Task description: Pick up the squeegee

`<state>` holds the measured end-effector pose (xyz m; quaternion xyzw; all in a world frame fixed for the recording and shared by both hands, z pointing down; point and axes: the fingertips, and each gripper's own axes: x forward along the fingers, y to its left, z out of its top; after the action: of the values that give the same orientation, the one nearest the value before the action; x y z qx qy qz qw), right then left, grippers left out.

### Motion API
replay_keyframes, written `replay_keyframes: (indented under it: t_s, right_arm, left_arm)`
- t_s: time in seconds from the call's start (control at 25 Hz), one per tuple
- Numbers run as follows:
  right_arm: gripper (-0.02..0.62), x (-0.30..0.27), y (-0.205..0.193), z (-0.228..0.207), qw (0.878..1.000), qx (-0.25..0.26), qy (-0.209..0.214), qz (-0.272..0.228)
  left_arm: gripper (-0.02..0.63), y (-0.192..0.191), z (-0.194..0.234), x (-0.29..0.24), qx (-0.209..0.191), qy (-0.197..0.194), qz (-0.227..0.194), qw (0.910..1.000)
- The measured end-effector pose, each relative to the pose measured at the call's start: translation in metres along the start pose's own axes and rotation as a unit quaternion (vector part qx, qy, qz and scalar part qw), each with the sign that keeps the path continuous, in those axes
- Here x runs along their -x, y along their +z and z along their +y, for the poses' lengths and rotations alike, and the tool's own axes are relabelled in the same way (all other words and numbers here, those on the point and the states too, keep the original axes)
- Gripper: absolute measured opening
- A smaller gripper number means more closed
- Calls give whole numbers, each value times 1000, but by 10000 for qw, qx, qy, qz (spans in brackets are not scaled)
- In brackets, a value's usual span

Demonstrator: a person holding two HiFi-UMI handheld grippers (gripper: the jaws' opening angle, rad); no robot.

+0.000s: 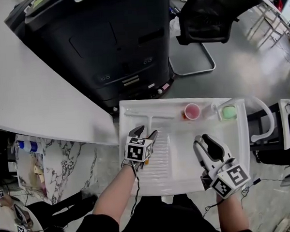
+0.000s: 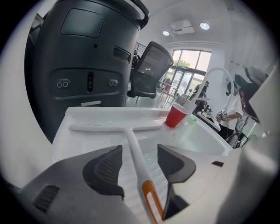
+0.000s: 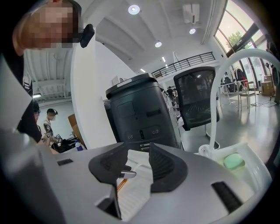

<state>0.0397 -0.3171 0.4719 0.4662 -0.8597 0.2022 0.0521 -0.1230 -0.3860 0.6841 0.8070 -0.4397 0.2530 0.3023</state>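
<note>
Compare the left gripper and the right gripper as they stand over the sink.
The left gripper straddles the squeegee handle, which lies between its jaws; the right gripper has nothing between its jaws. The left gripper is over the left part of the sink unit, the right gripper over its right part. Both have their jaws apart, and neither grips anything.

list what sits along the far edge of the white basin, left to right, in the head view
squeegee → red cup → green block. The white tap arches over that right end, so its place in the order is unclear.
</note>
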Motion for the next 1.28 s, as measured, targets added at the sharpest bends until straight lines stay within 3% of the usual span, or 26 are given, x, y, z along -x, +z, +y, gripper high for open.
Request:
replay_keyframes:
  t_s: [0.32,0.48,0.56,1.28]
  right_arm:
    - [163,-5,-3,-6,9999,-93,-84,21]
    - [161,-4,-4,-9,9999,-119,-119,34]
    - [160,-2,-3,-10,9998,-128,-135,39]
    - [148,13,-6,-16,9993,-299,-208,0]
  left_arm:
    - [249,-5,4,-12,-80,26,188,9998]
    - [152,-8,5,-14,-142,102,297,9994]
    - [133,-9,5,-15,-120,128,322,9993]
    - [91,-8,16,-10,299,416,355,9981]
